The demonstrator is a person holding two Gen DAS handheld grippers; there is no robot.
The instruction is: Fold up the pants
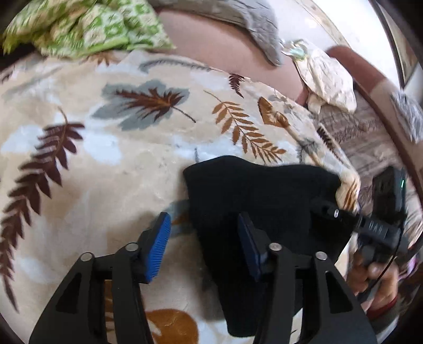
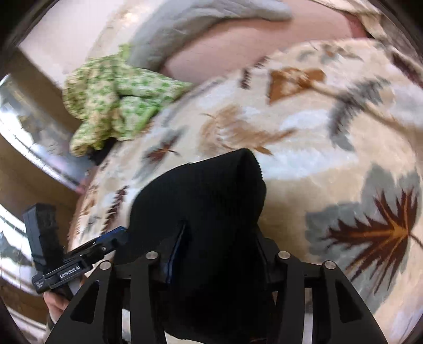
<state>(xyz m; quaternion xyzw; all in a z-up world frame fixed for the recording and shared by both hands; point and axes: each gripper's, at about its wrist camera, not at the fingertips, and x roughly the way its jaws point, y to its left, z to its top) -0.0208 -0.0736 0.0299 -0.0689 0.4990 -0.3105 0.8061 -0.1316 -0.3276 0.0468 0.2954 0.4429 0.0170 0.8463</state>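
The black pants (image 1: 261,195) lie bunched on a cream blanket with leaf prints (image 1: 105,164). My left gripper (image 1: 203,238) is open, its blue pads (image 1: 158,246) straddling the left edge of the pants, with one pad over the blanket and one over the black cloth. In the right wrist view the black pants (image 2: 208,195) fill the space between the jaws of my right gripper (image 2: 219,254), which stand apart with the cloth draped over them. Whether they pinch it is hidden. The right gripper also shows at the right of the left wrist view (image 1: 378,225).
A green patterned cloth (image 1: 87,26) lies at the far edge of the blanket, and it shows in the right wrist view (image 2: 116,103). A grey pillow (image 1: 253,23) and a pale crumpled cloth (image 1: 327,76) lie beyond. The left gripper body (image 2: 60,264) is at lower left.
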